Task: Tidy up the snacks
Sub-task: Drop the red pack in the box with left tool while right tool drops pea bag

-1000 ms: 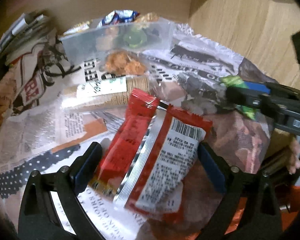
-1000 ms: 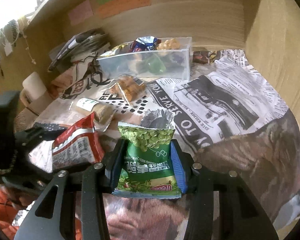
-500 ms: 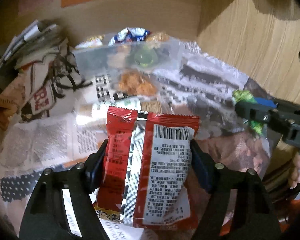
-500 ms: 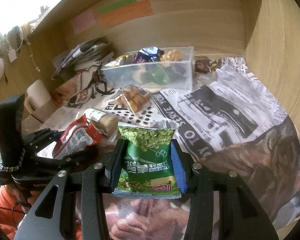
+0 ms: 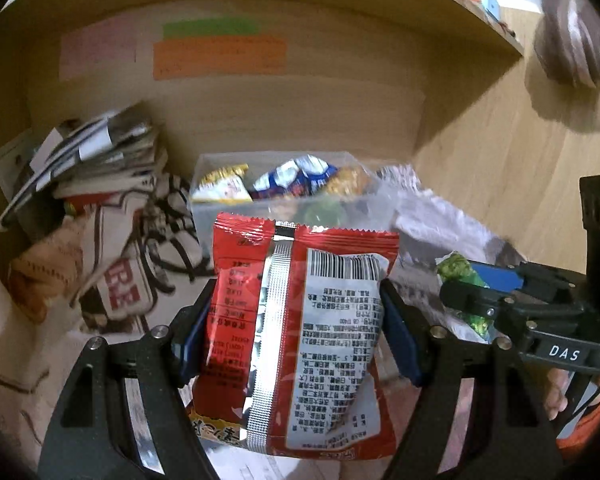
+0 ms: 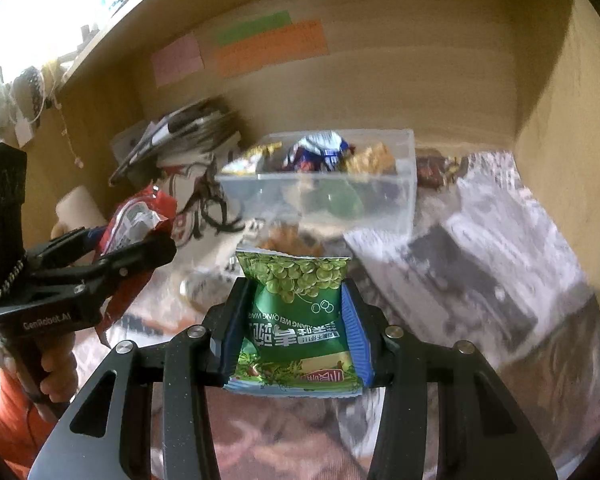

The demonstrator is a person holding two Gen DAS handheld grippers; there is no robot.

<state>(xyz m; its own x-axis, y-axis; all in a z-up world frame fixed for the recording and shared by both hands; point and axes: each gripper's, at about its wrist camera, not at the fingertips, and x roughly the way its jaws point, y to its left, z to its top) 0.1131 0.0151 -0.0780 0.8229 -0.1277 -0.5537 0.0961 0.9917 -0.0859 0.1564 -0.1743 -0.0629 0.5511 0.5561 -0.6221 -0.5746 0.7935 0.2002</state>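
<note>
My left gripper (image 5: 296, 332) is shut on a red snack packet (image 5: 300, 320), held upright above the table, its back label facing me. My right gripper (image 6: 292, 320) is shut on a green pea snack packet (image 6: 296, 316), also lifted. A clear plastic box (image 6: 320, 196) with several snacks inside stands ahead near the back wall; it also shows in the left wrist view (image 5: 276, 196), just beyond the red packet. The right gripper appears at the right of the left wrist view (image 5: 480, 296). The left gripper appears at the left of the right wrist view (image 6: 112, 256).
A newspaper-print cloth (image 6: 480, 264) covers the table. An orange snack bag (image 6: 292, 240) lies in front of the box and a dark wrapped snack (image 6: 432, 168) to its right. A stack of papers (image 5: 88, 152) sits back left. Wooden walls enclose back and right.
Both grippers have risen and moved forward toward the clear box with their packets. The red packet has turned from tilted to upright in the left gripper.
</note>
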